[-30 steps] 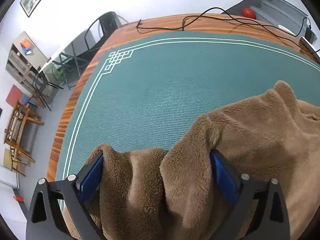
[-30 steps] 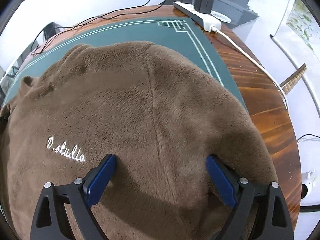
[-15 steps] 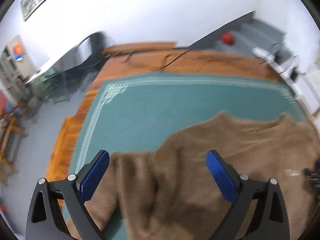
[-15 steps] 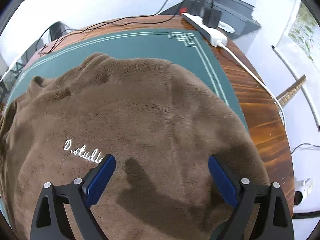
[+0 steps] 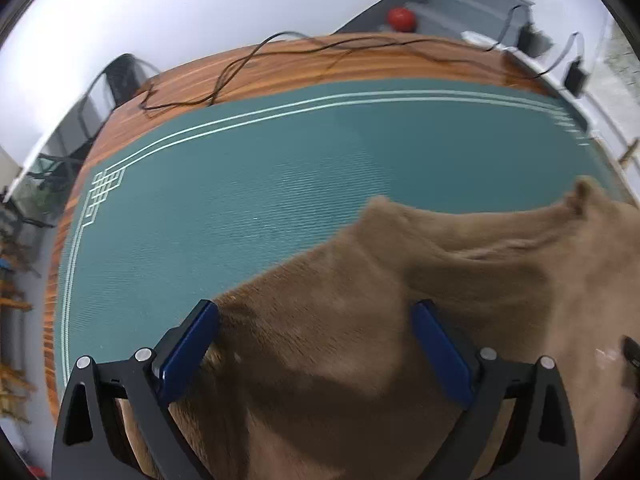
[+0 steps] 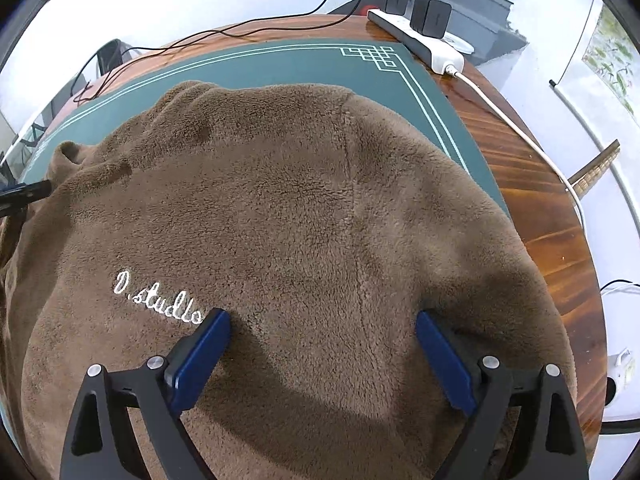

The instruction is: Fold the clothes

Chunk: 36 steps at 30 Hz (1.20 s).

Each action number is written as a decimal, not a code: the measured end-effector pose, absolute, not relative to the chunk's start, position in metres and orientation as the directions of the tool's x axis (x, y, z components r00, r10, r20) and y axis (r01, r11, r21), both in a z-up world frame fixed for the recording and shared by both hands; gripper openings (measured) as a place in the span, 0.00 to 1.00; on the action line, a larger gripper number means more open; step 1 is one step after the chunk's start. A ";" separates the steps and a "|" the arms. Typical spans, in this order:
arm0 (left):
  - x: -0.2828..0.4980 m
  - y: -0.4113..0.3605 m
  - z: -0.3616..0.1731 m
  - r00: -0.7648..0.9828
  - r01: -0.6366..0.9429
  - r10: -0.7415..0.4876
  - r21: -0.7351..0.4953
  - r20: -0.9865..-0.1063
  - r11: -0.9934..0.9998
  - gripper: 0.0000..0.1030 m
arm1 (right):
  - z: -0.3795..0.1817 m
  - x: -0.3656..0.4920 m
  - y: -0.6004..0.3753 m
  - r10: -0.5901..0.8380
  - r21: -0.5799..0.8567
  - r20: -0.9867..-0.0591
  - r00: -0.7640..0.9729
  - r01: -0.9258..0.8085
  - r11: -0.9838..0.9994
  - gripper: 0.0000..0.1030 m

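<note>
A brown fleece garment [image 6: 288, 208] with white script lettering [image 6: 158, 300] lies spread on a green mat [image 6: 280, 62]. My right gripper [image 6: 322, 320] is open, its blue pads wide apart just over the fleece near the lettering. In the left wrist view the same garment [image 5: 420, 288] covers the lower right of the mat [image 5: 240, 184]. My left gripper [image 5: 316, 312] is open above the garment's left edge, nothing pinched between its pads. The tip of the left gripper [image 6: 24, 194] shows at the left edge of the right wrist view.
The mat lies on a wooden table [image 6: 532, 184]. A white power strip [image 6: 416, 38] with black adapters and a white cable sits at the far right corner. Black cables [image 5: 248, 64] trail along the far edge. A red ball [image 5: 402, 19] and grey steps lie beyond.
My left gripper let go of the bunched fleece it straddled, lifted and swung right; the fold now lies flatter. The right gripper stayed open and drew back slightly over the garment.
</note>
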<state>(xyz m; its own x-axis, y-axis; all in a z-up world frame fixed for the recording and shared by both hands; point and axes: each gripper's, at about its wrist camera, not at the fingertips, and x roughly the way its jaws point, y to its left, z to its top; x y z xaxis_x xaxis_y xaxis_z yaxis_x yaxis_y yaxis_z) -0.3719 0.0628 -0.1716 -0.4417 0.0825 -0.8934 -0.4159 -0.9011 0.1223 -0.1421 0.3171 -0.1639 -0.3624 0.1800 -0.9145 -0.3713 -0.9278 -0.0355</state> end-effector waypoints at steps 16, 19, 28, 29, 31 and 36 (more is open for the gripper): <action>-0.380 0.048 -0.158 -0.465 -0.352 0.035 0.149 -0.884 -0.924 0.98 | -0.166 -0.147 0.329 0.190 -0.041 -0.915 -0.356 -0.388 -0.921 0.99; -0.355 0.048 -0.139 -0.472 -0.426 0.083 0.144 -0.878 -0.893 0.98 | -0.154 -0.137 0.318 0.161 -0.016 -0.909 -0.385 -0.355 -0.935 0.99; -0.246 0.038 -0.135 -0.424 -0.554 0.139 0.136 -0.895 -0.821 0.98 | -0.163 -0.095 0.251 0.044 0.002 -0.931 -0.362 -0.126 -0.992 0.99; -0.237 0.036 -0.137 -0.427 -0.550 0.129 0.144 -0.895 -0.823 0.98 | -0.168 -0.088 0.246 0.036 0.006 -0.936 -0.351 -0.116 -0.993 0.99; -0.224 0.033 -0.141 -0.435 -0.538 0.112 0.158 -0.893 -0.828 0.98 | -0.172 -0.081 0.238 0.043 -0.006 -0.937 -0.347 -0.107 -0.994 0.99; -0.216 0.024 -0.165 -0.390 -0.490 0.046 0.165 -0.920 -0.856 0.98 | -0.176 -0.068 0.235 0.052 -0.020 -0.931 -0.361 -0.092 -0.996 0.99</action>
<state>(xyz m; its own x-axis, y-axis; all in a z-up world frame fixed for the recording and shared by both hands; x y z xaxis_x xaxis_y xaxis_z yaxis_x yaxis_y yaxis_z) -0.2155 0.0242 -0.1652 -0.3898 0.0461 -0.9197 -0.4898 -0.8562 0.1646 -0.0679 0.2351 -0.1761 -0.3612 0.0519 -0.9311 -0.0919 -0.9956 -0.0199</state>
